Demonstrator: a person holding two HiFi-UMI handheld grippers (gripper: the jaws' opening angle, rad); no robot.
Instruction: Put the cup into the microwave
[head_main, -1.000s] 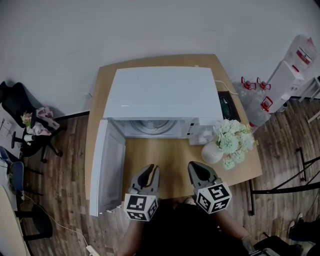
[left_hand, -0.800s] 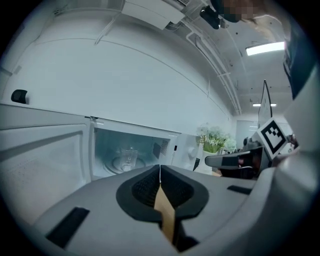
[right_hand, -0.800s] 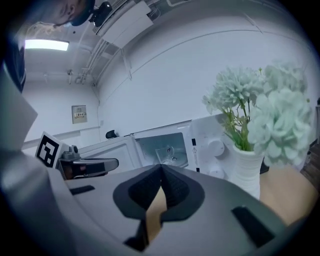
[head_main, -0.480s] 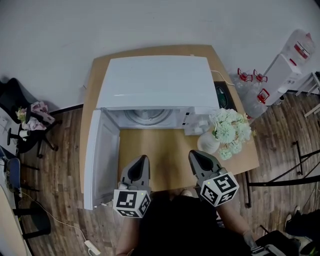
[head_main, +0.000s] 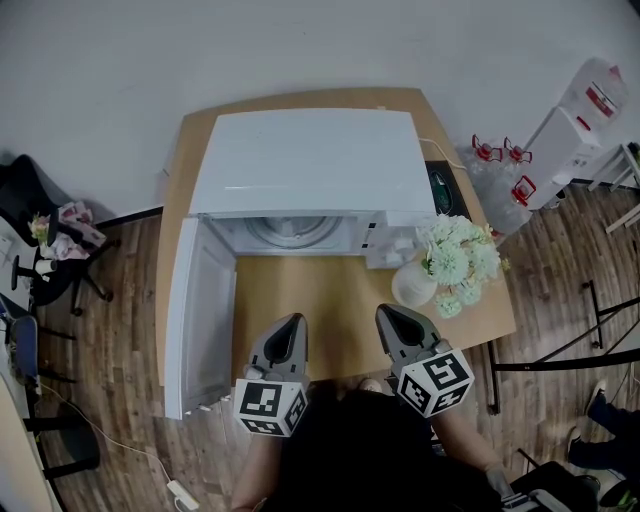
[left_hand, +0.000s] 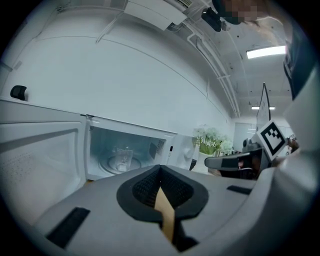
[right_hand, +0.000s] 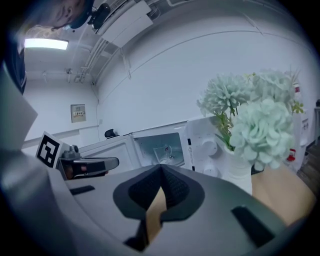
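The white microwave (head_main: 310, 165) stands at the back of the wooden table (head_main: 340, 300) with its door (head_main: 198, 310) swung open to the left. A clear glass cup (left_hand: 121, 158) stands upright on the turntable inside; the right gripper view also shows the cup (right_hand: 165, 151) in the cavity. My left gripper (head_main: 291, 322) hovers near the table's front edge, shut and empty, well short of the oven. My right gripper (head_main: 392, 315) is beside it, also shut with nothing held. In the gripper views, the left gripper (left_hand: 160, 167) and right gripper (right_hand: 161, 167) both point toward the open cavity.
A white vase of pale green flowers (head_main: 447, 262) sits on the table just right of the microwave's control panel. A black appliance (head_main: 441, 190) lies behind it. Water bottles (head_main: 500, 165) and a dispenser (head_main: 575, 120) stand at the right, an office chair (head_main: 40, 240) at the left.
The left gripper's jaws, slightly apart a second ago, have closed. Both grippers stay near the front edge. The head view has shifted a little.
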